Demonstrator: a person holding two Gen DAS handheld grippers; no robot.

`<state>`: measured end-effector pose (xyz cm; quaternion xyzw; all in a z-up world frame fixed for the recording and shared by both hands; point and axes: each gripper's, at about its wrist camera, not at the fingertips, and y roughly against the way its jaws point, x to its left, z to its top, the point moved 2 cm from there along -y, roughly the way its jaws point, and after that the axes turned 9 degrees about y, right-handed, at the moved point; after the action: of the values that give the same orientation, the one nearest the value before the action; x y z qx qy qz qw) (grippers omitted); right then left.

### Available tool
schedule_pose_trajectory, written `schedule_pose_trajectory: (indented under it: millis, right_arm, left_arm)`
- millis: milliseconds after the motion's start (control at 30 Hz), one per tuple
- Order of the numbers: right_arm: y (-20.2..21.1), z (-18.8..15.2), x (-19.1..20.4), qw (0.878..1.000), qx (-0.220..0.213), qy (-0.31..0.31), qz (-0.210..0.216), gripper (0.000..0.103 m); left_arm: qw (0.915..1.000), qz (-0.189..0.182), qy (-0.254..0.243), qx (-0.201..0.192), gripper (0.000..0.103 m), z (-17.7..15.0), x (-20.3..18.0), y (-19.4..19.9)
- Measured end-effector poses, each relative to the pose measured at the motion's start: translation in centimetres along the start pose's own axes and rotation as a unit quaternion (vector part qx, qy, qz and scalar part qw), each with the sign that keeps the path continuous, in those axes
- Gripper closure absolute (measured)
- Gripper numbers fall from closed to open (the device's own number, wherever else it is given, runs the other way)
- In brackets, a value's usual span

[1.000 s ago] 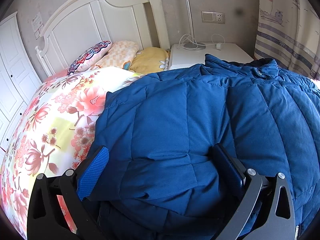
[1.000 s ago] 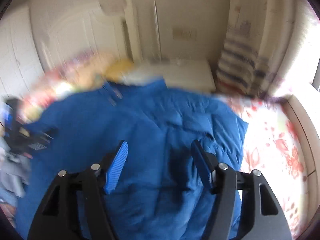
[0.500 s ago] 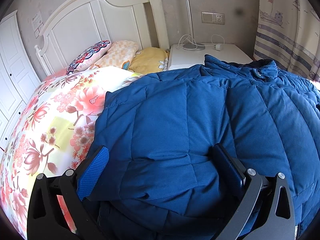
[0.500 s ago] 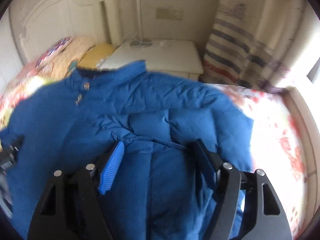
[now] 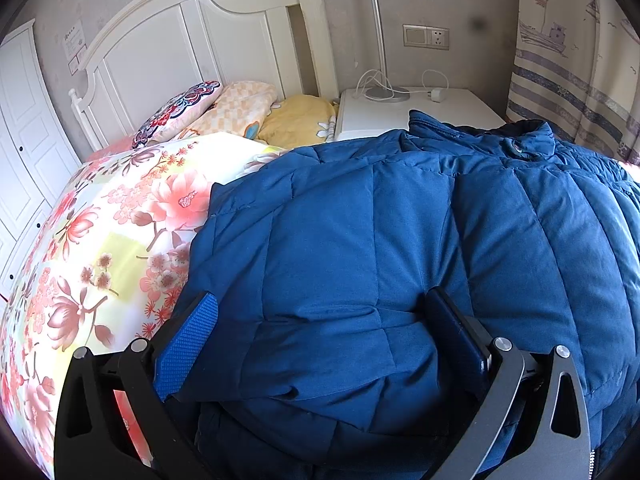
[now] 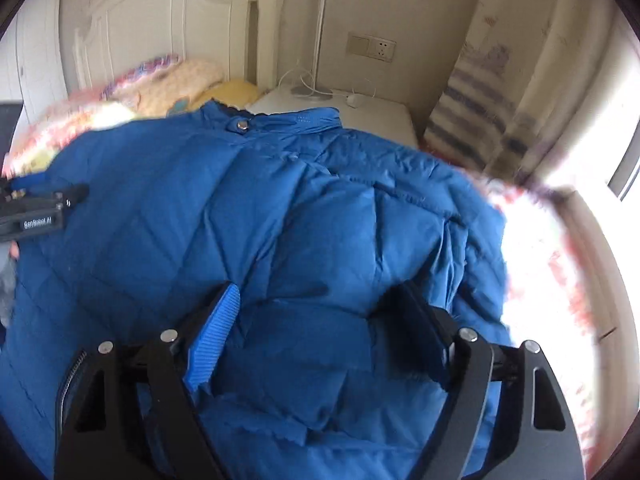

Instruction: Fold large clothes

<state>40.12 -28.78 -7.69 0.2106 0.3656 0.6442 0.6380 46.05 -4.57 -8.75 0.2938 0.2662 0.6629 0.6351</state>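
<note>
A large blue quilted puffer jacket (image 5: 400, 220) lies spread on the floral bed cover, collar toward the headboard. My left gripper (image 5: 320, 320) is open, its fingers set wide on either side of a puffy fold near the jacket's left edge. The jacket also fills the right wrist view (image 6: 280, 220). My right gripper (image 6: 316, 316) is open, its fingers straddling a folded sleeve section on the jacket's right side. The left gripper's body (image 6: 36, 208) shows at the left edge of the right wrist view.
The floral bed cover (image 5: 100, 248) extends left of the jacket. Pillows (image 5: 224, 112) lie against the white headboard (image 5: 180, 40). A white nightstand (image 5: 420, 116) with a lamp and cable stands behind the jacket. A striped curtain (image 5: 572, 92) hangs at right.
The left gripper has stayed still on the jacket's left fold. The right gripper has swung right and moved in closer over the jacket's right sleeve area.
</note>
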Motion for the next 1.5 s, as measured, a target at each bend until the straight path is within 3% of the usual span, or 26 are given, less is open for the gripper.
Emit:
schedule_pose_trajectory:
  millis: [200,333,700,800,867,967,1033,1100,1200,1300,1433,1500]
  right_arm:
    - [2.2,-0.7,-0.7,0.999,-0.02,-0.028,-0.021,0.023]
    - [0.8,-2.0,-0.9,0.999,-0.01,-0.032,0.005,0.021]
    - [0.5,-2.1,-0.5,1.0,-0.006,-0.026,-0.002,0.019]
    - [0.5,-2.1,-0.5,1.0,-0.005,-0.026,-0.002,0.019]
    - [0.5,-2.2,-0.5,1.0,-0.005,-0.027,-0.002,0.019]
    - [0.5,-2.1,-0.5,1.0,-0.006,-0.027,-0.002,0.019]
    - [0.6,-2.2,-0.4,1.0,-0.007,-0.028,0.0,0.019]
    - [0.6,-2.2,-0.4,1.0,-0.007,-0.029,0.003,0.019]
    - [0.5,-2.1,-0.5,1.0,-0.007,-0.03,0.005,0.019]
    - [0.6,-2.2,-0.5,0.999,-0.007,-0.031,0.003,0.019]
    - [0.5,-2.1,-0.6,0.999,-0.007,-0.032,0.005,0.019]
    - [0.6,-2.1,-0.5,0.999,-0.007,-0.032,0.005,0.019]
  left_arm:
    - [1.0,0.001,0.0,0.0,0.004,0.0,0.0,0.0]
    - [1.0,0.001,0.0,0.0,0.004,0.0,0.0,0.0]
    - [0.9999,0.014,0.001,-0.006,0.004,0.0,-0.2,0.8]
    - [0.9994,-0.026,-0.019,-0.016,0.004,0.9,-1.7,2.8]
    - [0.9983,-0.021,-0.048,-0.025,0.004,2.1,-3.1,3.1]
    - [0.9975,-0.017,-0.064,0.024,0.004,3.3,-4.1,0.0]
    - [0.9961,-0.043,-0.047,0.061,0.004,3.0,-3.8,-2.7]
    - [0.9964,-0.058,-0.025,0.056,0.004,3.0,-3.2,-3.1]
    - [0.9979,-0.041,-0.037,0.035,0.004,2.5,-3.6,-2.5]
    - [0.9988,-0.039,-0.013,0.029,0.004,2.3,-2.6,-1.3]
    - [0.999,-0.043,0.01,-0.008,0.004,1.0,-0.4,3.3]
    - [0.9993,-0.038,-0.004,-0.002,0.004,-0.4,0.2,4.3]
